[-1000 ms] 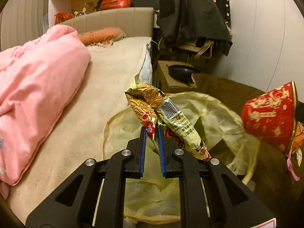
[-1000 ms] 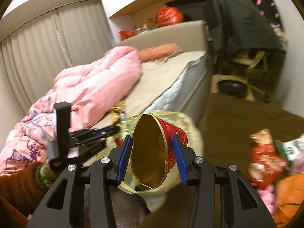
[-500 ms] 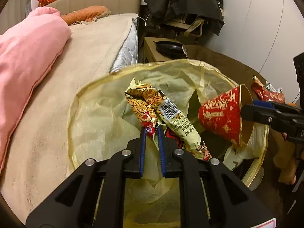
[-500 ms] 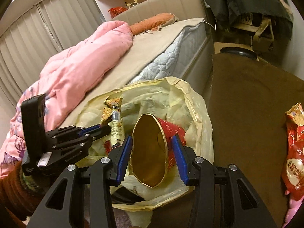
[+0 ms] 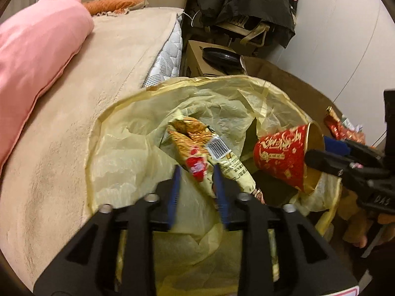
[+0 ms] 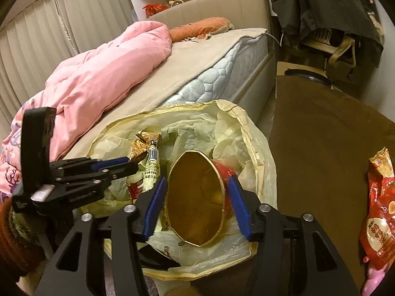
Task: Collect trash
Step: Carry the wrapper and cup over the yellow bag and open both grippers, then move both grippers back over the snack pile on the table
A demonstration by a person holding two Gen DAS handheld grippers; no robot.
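Note:
A bin lined with a yellow bag (image 5: 138,148) stands beside the bed; it also shows in the right wrist view (image 6: 246,133). My left gripper (image 5: 197,185) is over the bin with its jaws apart; the yellow snack wrapper (image 5: 197,145) lies loose between them, over the bag. The wrapper also shows in the right wrist view (image 6: 150,162). My right gripper (image 6: 197,197) is shut on a red paper cup with a gold inside (image 6: 195,197), held over the bin's rim. The cup shows in the left wrist view (image 5: 284,157).
The bed with a pink duvet (image 6: 98,79) is at the left. A red snack packet (image 6: 380,212) lies on the brown rug (image 6: 321,135) at the right. A cardboard box (image 5: 200,59) and a chair draped with dark clothes (image 5: 246,0) stand behind the bin.
My left jaws have opened and let go of the snack wrapper over the bin. Both grippers have come lower over the bin. The right gripper still holds the cup.

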